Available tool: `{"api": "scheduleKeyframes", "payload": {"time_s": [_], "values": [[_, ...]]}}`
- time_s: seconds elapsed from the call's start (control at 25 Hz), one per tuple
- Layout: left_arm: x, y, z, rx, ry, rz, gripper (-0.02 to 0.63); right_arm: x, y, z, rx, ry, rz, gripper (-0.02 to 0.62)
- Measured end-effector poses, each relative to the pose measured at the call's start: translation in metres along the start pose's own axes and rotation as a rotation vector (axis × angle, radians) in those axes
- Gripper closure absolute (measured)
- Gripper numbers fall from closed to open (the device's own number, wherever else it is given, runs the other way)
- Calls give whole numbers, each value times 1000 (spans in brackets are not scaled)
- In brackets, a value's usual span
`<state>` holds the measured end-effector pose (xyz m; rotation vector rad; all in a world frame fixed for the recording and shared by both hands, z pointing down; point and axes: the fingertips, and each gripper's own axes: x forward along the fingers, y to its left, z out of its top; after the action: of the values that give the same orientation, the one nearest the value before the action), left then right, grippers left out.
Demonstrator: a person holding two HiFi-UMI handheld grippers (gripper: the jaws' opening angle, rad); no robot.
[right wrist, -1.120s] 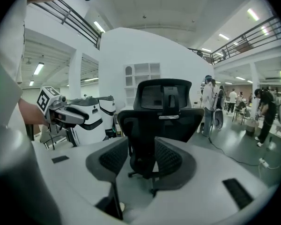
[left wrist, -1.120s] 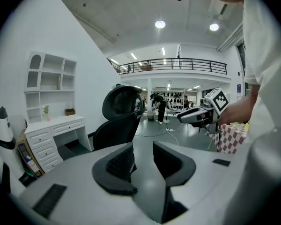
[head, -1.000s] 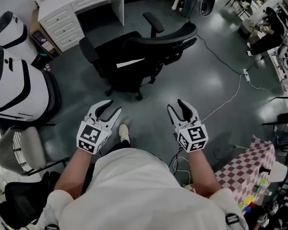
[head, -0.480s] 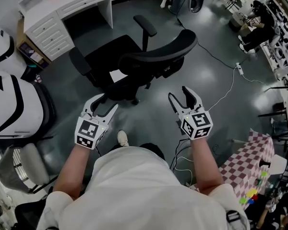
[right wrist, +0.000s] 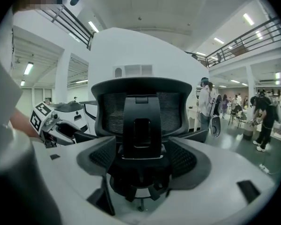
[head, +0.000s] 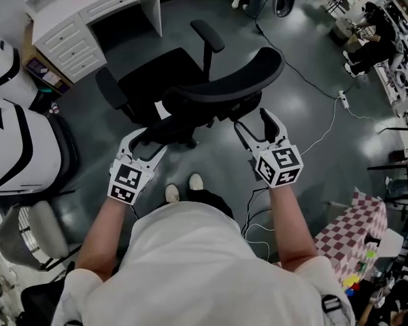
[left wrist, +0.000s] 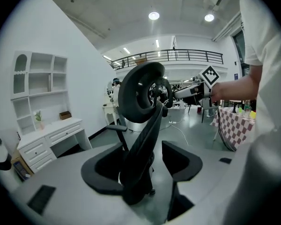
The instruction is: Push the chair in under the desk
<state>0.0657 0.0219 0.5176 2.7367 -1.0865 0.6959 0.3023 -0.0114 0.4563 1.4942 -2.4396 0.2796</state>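
Note:
A black office chair [head: 221, 80] stands in mid floor, its seat facing the white desk [head: 102, 5] at the top left. My left gripper [head: 147, 143] is at the left end of the backrest. Its jaws have just been opening and stand wide, with the backrest's edge [left wrist: 140, 172] between them and no pad pressing. My right gripper [head: 253, 119] is at the backrest's right side, its jaws also just opened wide. In the right gripper view the chair's back [right wrist: 140, 107] fills the gap between the jaws of the right gripper [right wrist: 140, 161].
A large white-and-black machine [head: 13, 134] stands at the left, and a grey chair [head: 27, 229] at the lower left. A cable with a power strip [head: 340, 100] crosses the floor on the right. A table with a checked cloth [head: 347, 233] is at the lower right.
Both grippers have moved forward from open floor up to the chair's backrest, and both sets of jaws have spread wider. The chair's place on the floor looks unchanged.

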Motion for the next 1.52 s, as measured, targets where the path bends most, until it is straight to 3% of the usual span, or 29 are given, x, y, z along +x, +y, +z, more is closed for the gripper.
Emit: {"api": "scheduleKeyframes", "payload": {"time_s": [0.32,0.88,1.28,1.52], "values": [[26,2,-4,42,79,47,351,23,-3,9,-17,-13,115,268],[36,0,3,83,76,84,362,34,-15,15,-33,-34,168,273],[53,14,5,48,65,128,364,60,-27,20,-38,-33,212,274],[57,39,5,24,68,90,357,82,-23,28,-36,-35,208,273]]}}
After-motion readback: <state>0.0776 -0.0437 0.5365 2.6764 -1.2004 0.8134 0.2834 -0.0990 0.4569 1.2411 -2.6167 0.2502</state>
